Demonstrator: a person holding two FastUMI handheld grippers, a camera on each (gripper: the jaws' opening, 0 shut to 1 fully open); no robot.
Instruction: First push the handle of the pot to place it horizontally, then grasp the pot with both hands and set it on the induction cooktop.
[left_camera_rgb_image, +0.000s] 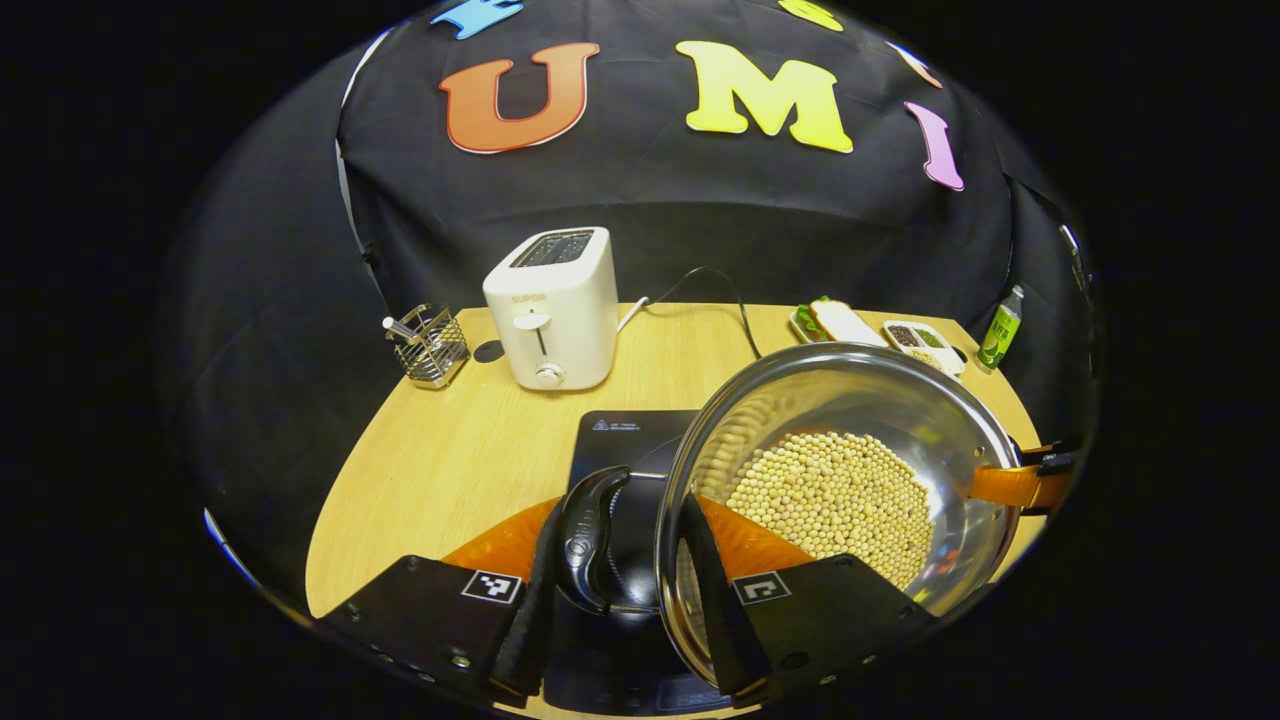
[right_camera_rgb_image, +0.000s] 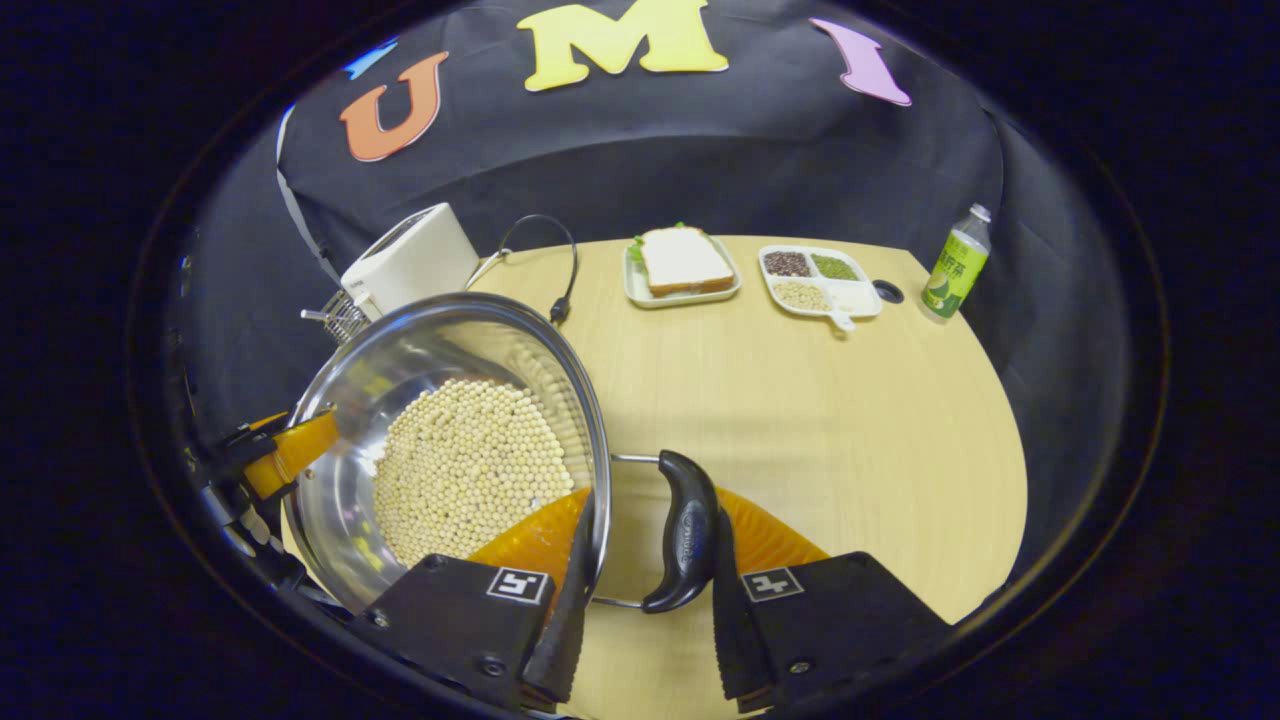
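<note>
One steel pot (right_camera_rgb_image: 455, 440) of soybeans with two black handles (right_camera_rgb_image: 685, 545), one induction cooktop (left_camera_rgb_image: 625, 440), one white toaster (left_camera_rgb_image: 553, 306), one wire rack (left_camera_rgb_image: 430, 346), one sandwich plate (right_camera_rgb_image: 682, 264), one divided dish (right_camera_rgb_image: 822, 280), one green bottle (right_camera_rgb_image: 955, 263).

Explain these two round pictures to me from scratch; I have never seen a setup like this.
A person holds a two-finger gripper in each hand, and each gripper carries a fisheye camera looking along its own fingers.

The left gripper view shows the left gripper, its fingers on either side of one pot handle and the rim. The right gripper view shows the right gripper the same way at the other handle.

Between them is a steel pot of pale beans, over a dark cooktop; whether it rests on it I cannot tell.

On the wooden table also stand a toaster, a wire rack, a sandwich on a tray, a divided dish and a bottle.
</note>
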